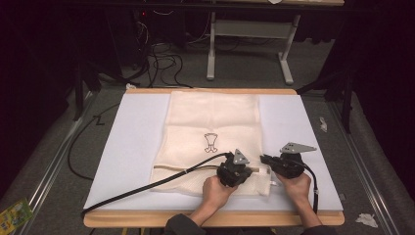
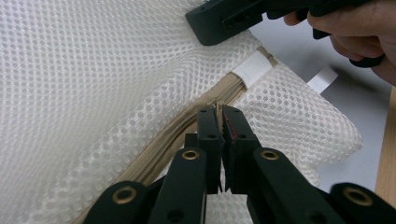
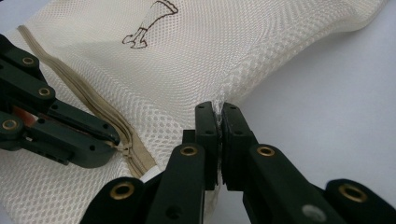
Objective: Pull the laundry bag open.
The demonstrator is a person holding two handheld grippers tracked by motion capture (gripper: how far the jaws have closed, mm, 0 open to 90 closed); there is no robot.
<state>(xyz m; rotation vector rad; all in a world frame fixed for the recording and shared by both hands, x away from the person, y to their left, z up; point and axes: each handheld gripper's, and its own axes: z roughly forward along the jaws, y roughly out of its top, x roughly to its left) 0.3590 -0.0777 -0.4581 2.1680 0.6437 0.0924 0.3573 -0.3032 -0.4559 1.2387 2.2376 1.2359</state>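
Mesh bag [image 1: 210, 137] laid flat mid-mat, left gripper [image 2: 219, 114] clamped on the zip pull of the tan zipper [image 2: 187, 135] near bag's front edge, right gripper [image 3: 218, 112] pinched on bag's right side seam, just beside zipper end.

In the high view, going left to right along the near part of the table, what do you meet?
Black cable → beige zipper → left gripper → right gripper → bare white mat.
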